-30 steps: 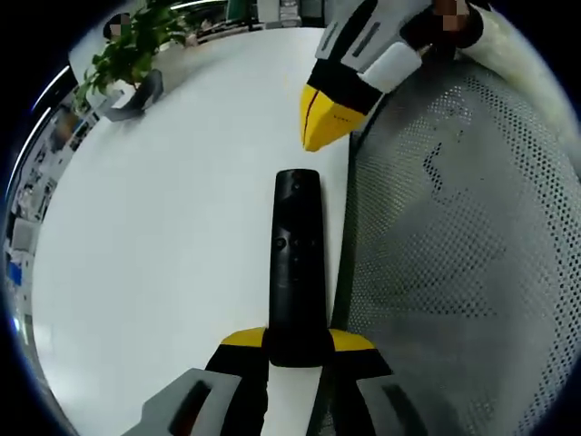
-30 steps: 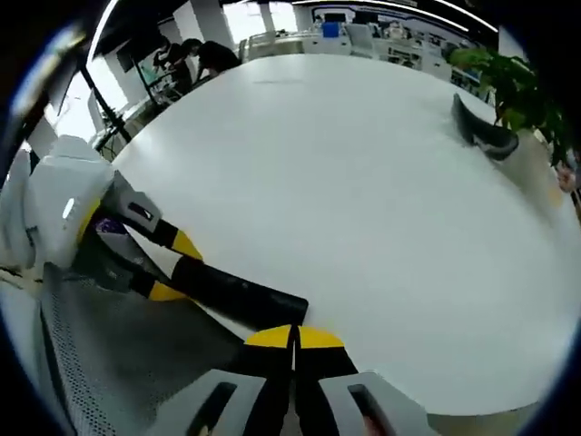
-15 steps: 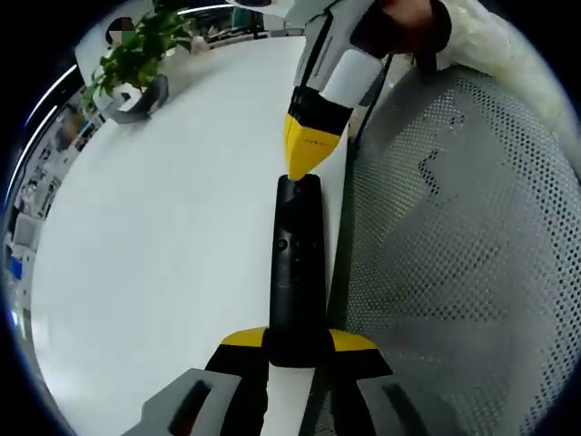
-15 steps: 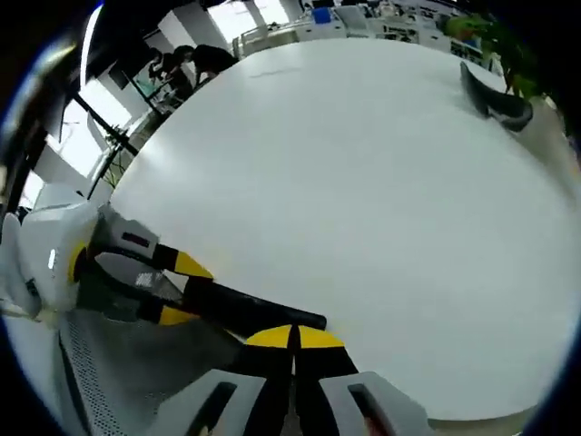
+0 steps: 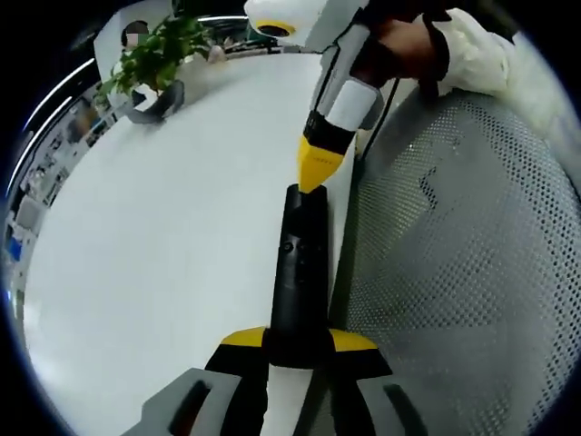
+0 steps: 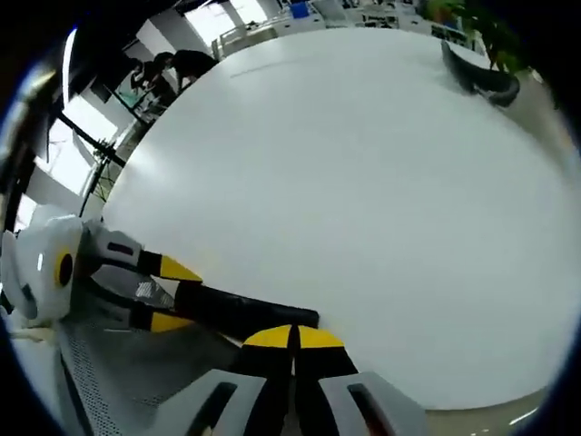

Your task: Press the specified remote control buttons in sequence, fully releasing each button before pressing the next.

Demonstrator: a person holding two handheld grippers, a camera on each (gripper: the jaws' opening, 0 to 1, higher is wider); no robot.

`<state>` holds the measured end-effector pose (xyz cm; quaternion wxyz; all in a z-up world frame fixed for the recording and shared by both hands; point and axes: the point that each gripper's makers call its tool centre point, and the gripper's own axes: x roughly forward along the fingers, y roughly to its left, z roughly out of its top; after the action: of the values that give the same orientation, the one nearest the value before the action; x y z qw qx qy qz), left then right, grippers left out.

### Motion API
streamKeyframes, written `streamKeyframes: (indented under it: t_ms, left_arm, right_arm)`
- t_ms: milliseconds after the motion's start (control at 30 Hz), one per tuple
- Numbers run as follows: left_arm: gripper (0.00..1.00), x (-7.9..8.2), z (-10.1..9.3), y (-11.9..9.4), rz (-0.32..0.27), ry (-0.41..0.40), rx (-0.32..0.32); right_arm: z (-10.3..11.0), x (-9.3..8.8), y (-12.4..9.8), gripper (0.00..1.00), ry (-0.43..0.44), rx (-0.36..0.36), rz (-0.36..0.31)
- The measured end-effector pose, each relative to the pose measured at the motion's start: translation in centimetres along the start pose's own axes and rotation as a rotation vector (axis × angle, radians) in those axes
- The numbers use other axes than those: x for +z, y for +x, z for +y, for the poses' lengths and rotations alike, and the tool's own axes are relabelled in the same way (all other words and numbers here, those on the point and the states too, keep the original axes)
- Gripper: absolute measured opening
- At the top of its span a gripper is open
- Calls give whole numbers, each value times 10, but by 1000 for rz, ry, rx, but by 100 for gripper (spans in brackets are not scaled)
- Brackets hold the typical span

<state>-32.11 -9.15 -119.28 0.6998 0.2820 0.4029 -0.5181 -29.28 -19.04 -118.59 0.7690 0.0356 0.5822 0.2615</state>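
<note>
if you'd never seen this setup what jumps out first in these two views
The black remote control stands out first, clamped at its near end by the left gripper at the edge of a big white table. Next, the right gripper, jaws shut, sets its yellow tip down on the remote's far end. To the right spreads a grey mesh chair back, with a potted plant at the table's far side.

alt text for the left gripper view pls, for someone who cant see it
The left gripper holds a black remote control by its near end, above a white table, while the right gripper, jaws closed, touches its yellow tip to the remote's far end. A grey mesh chair back lies to the right, and a potted plant stands at the table's far edge.
</note>
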Motion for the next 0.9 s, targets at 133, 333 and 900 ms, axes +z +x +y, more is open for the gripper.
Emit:
streamKeyframes:
  t_ms: [133, 333, 900]
  left_arm:
    - [24, 0, 0, 0, -74, 2, 27]
    - [24, 2, 0, 1, -122, 14, 54]
    - [25, 10, 2, 1, -199, -7, 35]
  right_arm:
    - [-1, 0, -1, 0, 25, 11, -10]
    - [-1, 2, -2, 0, 61, 28, -23]
    - [0, 3, -5, 0, 74, 60, 7]
